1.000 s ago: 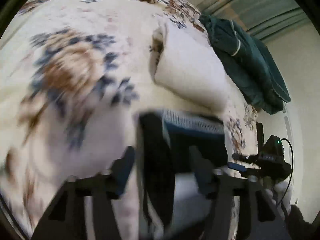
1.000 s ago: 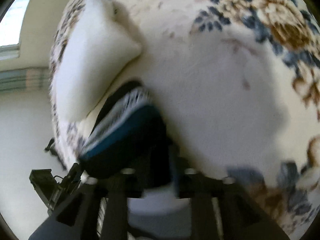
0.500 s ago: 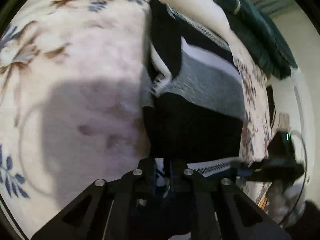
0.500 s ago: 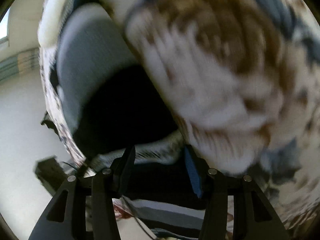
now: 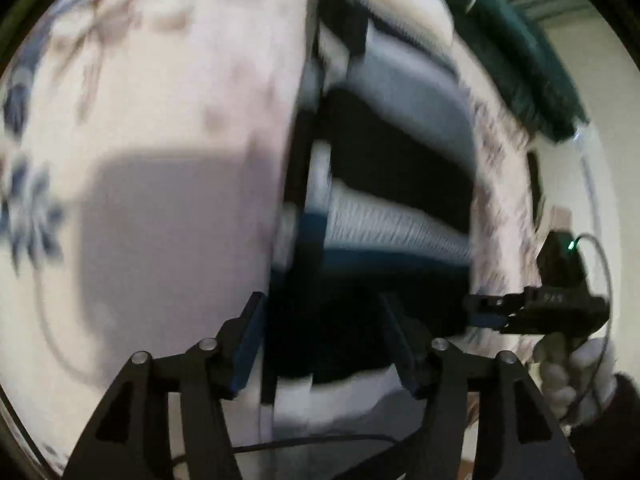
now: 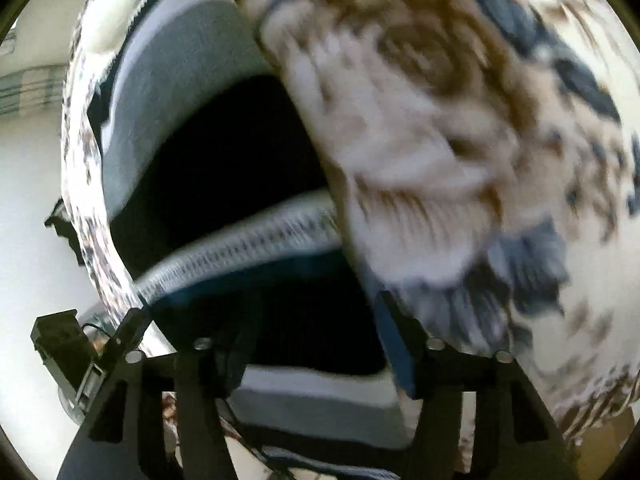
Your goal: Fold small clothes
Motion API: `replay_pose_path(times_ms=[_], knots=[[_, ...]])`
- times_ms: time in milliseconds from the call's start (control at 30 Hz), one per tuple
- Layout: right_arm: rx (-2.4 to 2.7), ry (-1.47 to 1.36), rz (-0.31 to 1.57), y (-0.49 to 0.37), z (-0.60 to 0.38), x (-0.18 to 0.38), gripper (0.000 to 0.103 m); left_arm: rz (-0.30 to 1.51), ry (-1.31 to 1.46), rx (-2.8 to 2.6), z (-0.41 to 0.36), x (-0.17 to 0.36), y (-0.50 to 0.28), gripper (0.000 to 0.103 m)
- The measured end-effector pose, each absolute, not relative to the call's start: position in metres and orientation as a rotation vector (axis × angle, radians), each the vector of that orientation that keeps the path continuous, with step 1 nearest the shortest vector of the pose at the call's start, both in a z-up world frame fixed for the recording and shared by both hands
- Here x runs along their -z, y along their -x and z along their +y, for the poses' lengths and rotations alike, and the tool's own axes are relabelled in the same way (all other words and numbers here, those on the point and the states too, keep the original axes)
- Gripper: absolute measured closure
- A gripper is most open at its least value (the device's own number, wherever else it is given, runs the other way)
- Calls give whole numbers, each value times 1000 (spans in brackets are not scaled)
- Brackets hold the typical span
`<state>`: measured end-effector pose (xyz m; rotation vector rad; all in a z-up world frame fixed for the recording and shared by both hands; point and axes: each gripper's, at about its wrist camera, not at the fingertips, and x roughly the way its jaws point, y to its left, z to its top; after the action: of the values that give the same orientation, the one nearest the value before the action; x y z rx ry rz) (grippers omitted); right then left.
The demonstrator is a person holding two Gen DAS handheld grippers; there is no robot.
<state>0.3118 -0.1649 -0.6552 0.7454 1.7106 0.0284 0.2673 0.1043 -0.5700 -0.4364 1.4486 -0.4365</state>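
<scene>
Floral bedspread (image 5: 160, 160) fills both frames. Black-grey garment (image 5: 392, 168) lies centre, waistband doubled toward camera, apparently mid-fold. Left gripper (image 5: 324, 332) and right gripper (image 6: 260, 344) fingers spread, probably just released; blur hides contact.

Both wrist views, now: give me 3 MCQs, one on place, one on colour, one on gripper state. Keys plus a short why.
1. Where does the striped garment lie?
A. on a floral bedspread
B. in a basket
C. on a wooden chair

2. What colours are the garment's broad bands?
A. red and yellow
B. black and grey
C. pink and orange

3. How do the left gripper's jaws stand?
A. shut tight with nothing between
B. out of view
C. spread apart with the garment's near edge between them

Answers:
1 A: cream floral bedspread surrounds the garment in both views.
2 B: black and grey bands, with a pale ribbed strip, show in both views.
3 C: both fingers are spread wide, as are the right gripper's.
</scene>
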Motion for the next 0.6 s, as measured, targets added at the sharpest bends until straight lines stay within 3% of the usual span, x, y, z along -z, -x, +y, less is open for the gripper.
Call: replay_pose_path(times_ms=[33, 67, 133, 167, 233, 333, 433, 500, 567, 600], knots=[[-29, -760, 1737, -305, -164, 664, 42, 1438, 401, 423, 100, 575, -257, 58], [-32, -785, 1754, -301, -159, 673, 43, 1424, 370, 402, 100, 577, -251, 91], [-6, -794, 1729, -291, -152, 679, 71, 1401, 414, 391, 108, 576, -249, 95], [2, -811, 1706, -289, -150, 678, 94, 1391, 454, 381, 116, 576, -250, 95], [50, -847, 1680, -287, -154, 677, 95, 1379, 469, 389, 127, 573, -249, 94], [33, -806, 1700, -284, -156, 681, 95, 1401, 461, 403, 124, 565, -248, 90], [-16, -737, 1737, -295, -141, 673, 87, 1446, 490, 413, 133, 554, -238, 77], [-65, -756, 1752, -295, -133, 665, 59, 1450, 495, 414, 139, 545, -215, 74], [-78, -779, 1761, -280, -135, 659, 44, 1495, 466, 404, 139, 548, -190, 73], [-80, -782, 1770, -271, -135, 659, 43, 1518, 461, 396, 141, 552, -180, 73]])
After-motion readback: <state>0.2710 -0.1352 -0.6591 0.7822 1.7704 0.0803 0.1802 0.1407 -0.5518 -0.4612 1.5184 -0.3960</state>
